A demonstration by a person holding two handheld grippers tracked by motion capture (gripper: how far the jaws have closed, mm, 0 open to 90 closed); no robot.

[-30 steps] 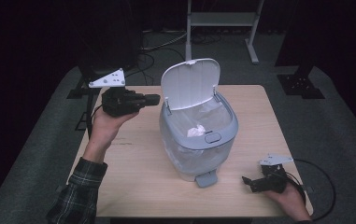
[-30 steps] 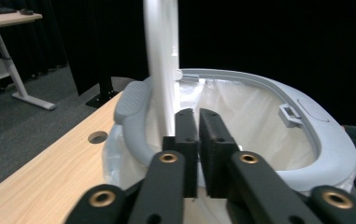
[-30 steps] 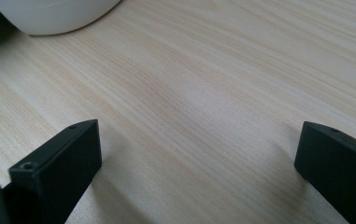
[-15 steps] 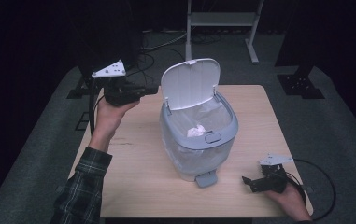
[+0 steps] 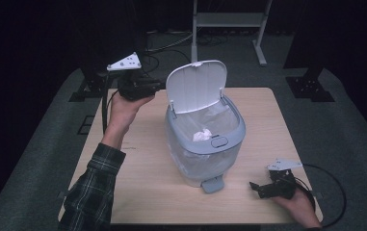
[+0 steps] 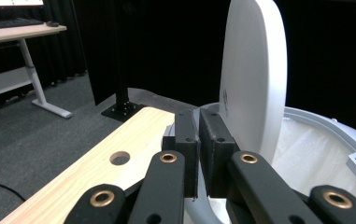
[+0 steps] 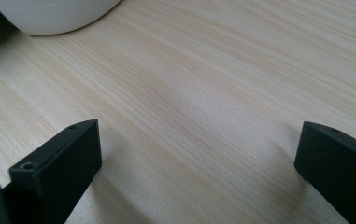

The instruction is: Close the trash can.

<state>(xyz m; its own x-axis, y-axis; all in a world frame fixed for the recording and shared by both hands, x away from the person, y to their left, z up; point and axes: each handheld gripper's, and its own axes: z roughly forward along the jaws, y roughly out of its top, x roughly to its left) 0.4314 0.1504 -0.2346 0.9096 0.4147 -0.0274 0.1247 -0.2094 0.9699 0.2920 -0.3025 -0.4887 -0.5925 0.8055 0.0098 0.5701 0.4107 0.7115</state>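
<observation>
A grey pedal bin (image 5: pixel 205 144) with a clear liner stands mid-table, its white lid (image 5: pixel 196 84) raised upright. A crumpled white paper (image 5: pixel 201 135) lies inside. My left gripper (image 5: pixel 156 87) is held up at the lid's left edge, jaws shut with nothing between them. In the left gripper view its tips (image 6: pixel 199 128) sit just short of the lid (image 6: pixel 255 70), above the bin rim (image 6: pixel 325 126). My right gripper (image 5: pixel 258 188) rests low on the table at the front right, open and empty. In the right gripper view (image 7: pixel 196 140) its jaws are spread wide over bare wood, with the bin base (image 7: pixel 49 14) ahead.
The bin's foot pedal (image 5: pixel 213 184) sticks out toward the front edge. The wooden table (image 5: pixel 142 159) has a cable hole (image 6: pixel 119 157) near its back edge. A desk frame (image 5: pixel 229 21) stands on the floor behind. A cable loops off the right gripper (image 5: pixel 330 192).
The left hand has lifted its gripper and carried it back, bringing the shut jaws up beside the raised lid. The right gripper has stayed still on the table.
</observation>
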